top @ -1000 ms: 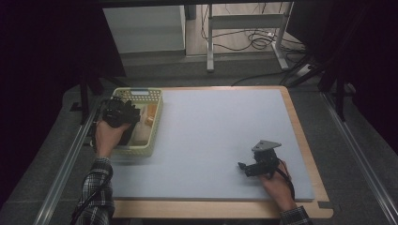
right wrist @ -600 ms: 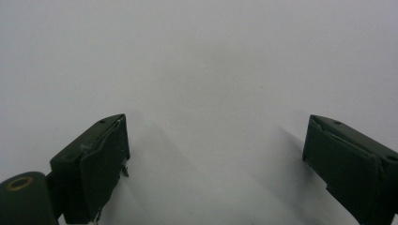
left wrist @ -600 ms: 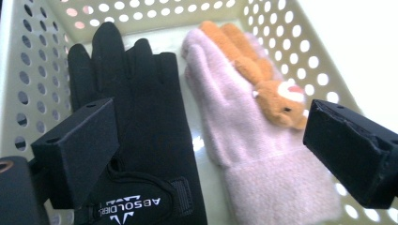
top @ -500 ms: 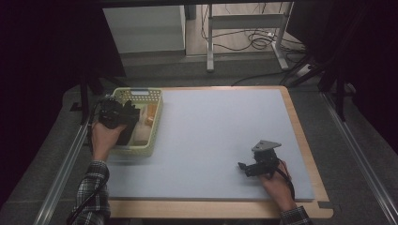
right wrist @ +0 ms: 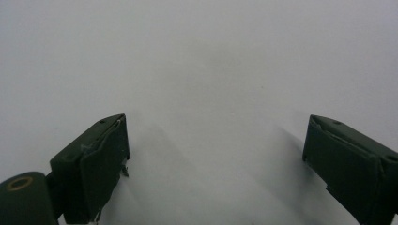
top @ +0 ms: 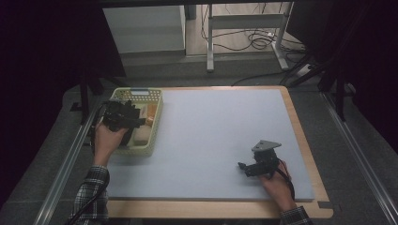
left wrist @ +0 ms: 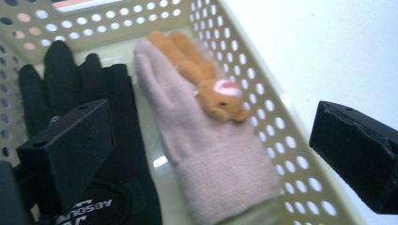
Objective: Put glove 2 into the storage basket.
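Two grippers are at work over the desk (top: 220,140), whose pale blue mat fills most of the high view. The left gripper (left wrist: 211,154) hangs over a pale yellow perforated basket (left wrist: 263,108) at the desk's left edge; its jaws have just been opening and now stand spread wide, released, with nothing pressed between them. Between and below those jaws, the left gripper view shows a pink knitted mitten (left wrist: 206,140) lying flat on the basket floor with a small orange plush animal (left wrist: 211,84) on top of it, near the basket's right-hand wall. Just beside the mitten, on the other side, lies a black glove (left wrist: 94,112) with white lettering at its cuff; the near jaw overlaps it in the picture, though whether it touches cannot be told. From the high view the left gripper (top: 123,116) and its hand cover much of the basket (top: 136,93), and the contents read as pale and orange patches, so the glove and mitten cannot be told apart there. The right gripper (top: 256,166) sits low over the near right part of the mat, well apart from the basket. Its own view shows both jaws parted wide over bare mat (right wrist: 211,70), gripping nothing.
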